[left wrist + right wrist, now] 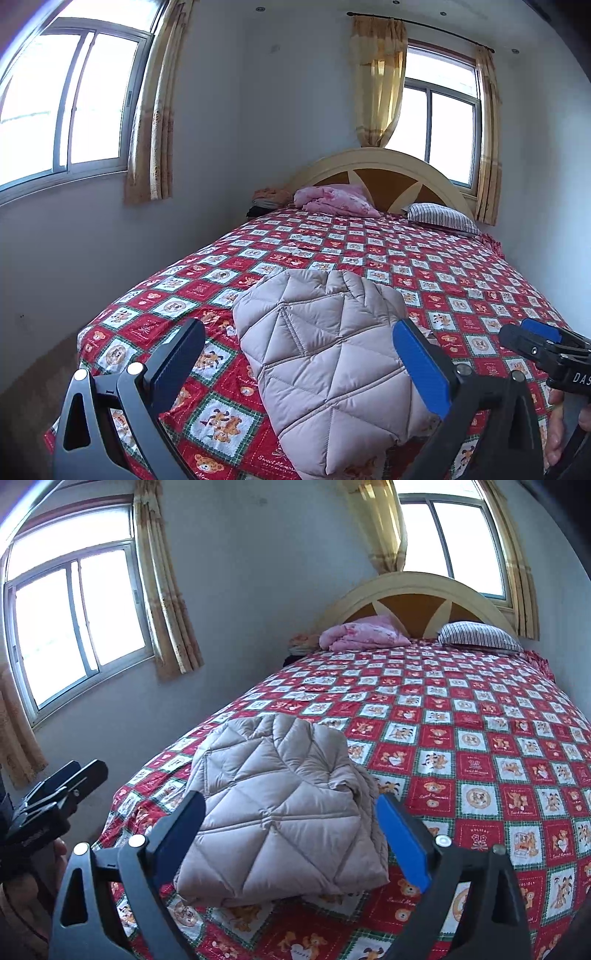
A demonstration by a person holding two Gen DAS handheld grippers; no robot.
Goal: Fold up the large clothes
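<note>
A pale beige quilted jacket (325,350) lies folded into a thick rectangle near the foot of the bed (461,280). In the left wrist view my left gripper (299,326) hovers over it with its jaws wide open, blue pads either side and touching nothing. My right gripper (517,330) shows at the right edge, held by a hand. In the right wrist view the jacket (280,805) rests between and beyond the open right gripper (291,798), clear of both pads. The left gripper (86,768) shows at the left, off the bed.
A red checked bear-print sheet (461,738) covers the bed. A pink bundle (362,633) and a striped pillow (480,635) lie by the arched headboard (413,587). Grey walls with curtained windows (74,627) stand to the left and behind. Carpeted floor (40,373) shows at lower left.
</note>
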